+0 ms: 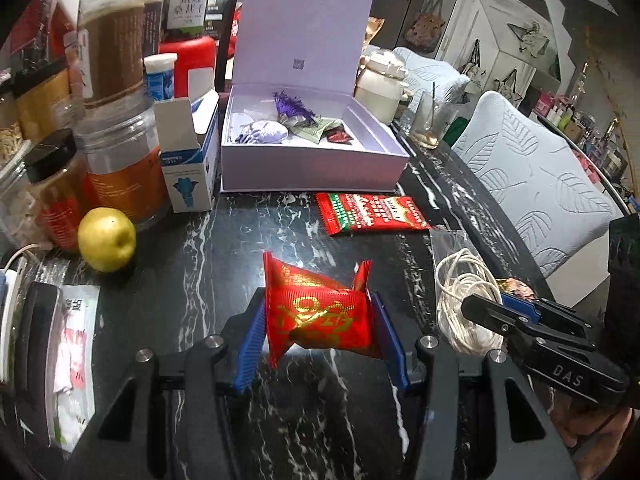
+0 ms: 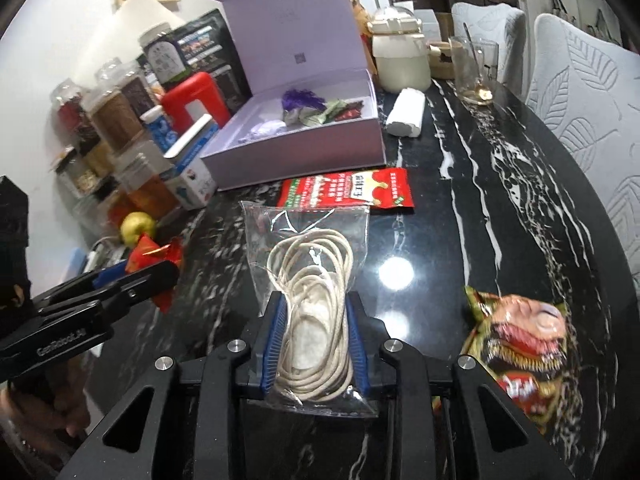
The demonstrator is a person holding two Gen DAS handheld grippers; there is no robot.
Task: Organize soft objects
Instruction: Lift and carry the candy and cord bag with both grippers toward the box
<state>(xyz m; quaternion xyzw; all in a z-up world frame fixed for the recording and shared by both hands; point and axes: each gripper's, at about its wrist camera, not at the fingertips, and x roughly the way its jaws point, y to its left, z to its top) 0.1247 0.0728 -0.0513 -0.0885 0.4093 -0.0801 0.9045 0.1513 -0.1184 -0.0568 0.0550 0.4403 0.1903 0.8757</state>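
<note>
The black marble table [image 2: 500, 184] with white veins fills most of both views, and its top is glossy, with a bright spot of lamp light on it. Along its far right edge stand pale chairs [image 1: 532, 184] with a leaf pattern stitched in the covers, and behind them is a white cabinet [image 1: 516, 28]. On the left side of the table there is a crowd of jars [image 1: 112, 52] and small cartons, and a yellow apple [image 1: 106, 239] lies in front of them. In the middle at the back sits an open lilac box [image 1: 312, 168] with its lid standing upright; inside are a purple tassel, a pale pouch and some small wrapped pieces. Just in front of the box a flat red snack packet [image 1: 370, 213] lies on the marble. A glass with a spoon [image 2: 476, 72] and a cream pot stand to the right of the box. Near the right gripper, at its right side, a green and red snack bag [image 2: 524, 344] lies on the table. The left gripper [image 1: 322, 334] is closed on a red candy packet with gold print [image 1: 320, 316]; the blue pads press it from both sides and it is held above the table, well short of the box. The right gripper [image 2: 316, 344] is clamped on a clear bag of white cord [image 2: 310, 280]; the bag stands up between the blue pads, also in front of the box and the red snack packet.
</note>
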